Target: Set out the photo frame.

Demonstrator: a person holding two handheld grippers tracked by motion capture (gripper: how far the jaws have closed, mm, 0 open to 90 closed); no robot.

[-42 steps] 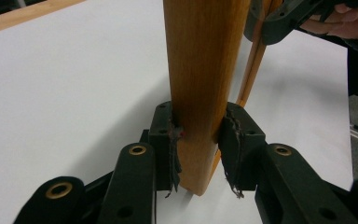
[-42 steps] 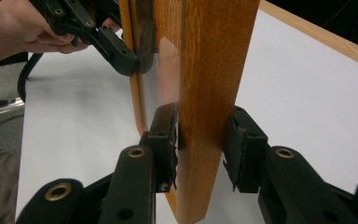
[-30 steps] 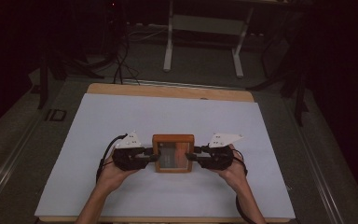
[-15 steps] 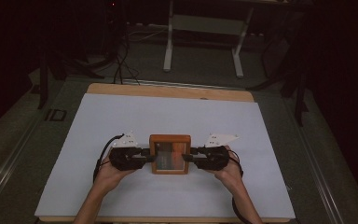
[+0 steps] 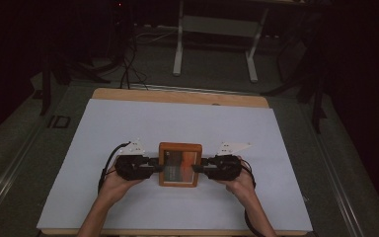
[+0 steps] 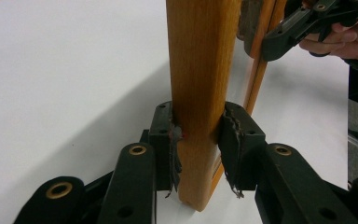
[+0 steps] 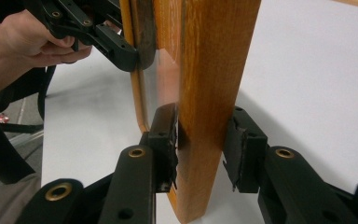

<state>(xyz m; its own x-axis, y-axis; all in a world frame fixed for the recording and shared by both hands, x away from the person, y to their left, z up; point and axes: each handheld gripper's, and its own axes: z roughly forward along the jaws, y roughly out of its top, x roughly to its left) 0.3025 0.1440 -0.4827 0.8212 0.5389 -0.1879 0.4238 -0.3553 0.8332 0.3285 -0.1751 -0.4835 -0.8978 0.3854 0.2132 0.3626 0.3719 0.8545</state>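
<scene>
Left gripper (image 5: 154, 167), right gripper (image 5: 200, 168): jaws clamped.

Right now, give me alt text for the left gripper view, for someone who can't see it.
The left gripper has its two black jaws shut on one side rail of a wooden picture frame above a white table cover. Farther off, the right gripper clamps the frame's opposite rail.

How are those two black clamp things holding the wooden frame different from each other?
The left gripper clamps the frame's left rail; the right gripper clamps its right rail. The left gripper's grey plate looks smaller than the right's. Both are shut on the frame, each in one hand.
</scene>
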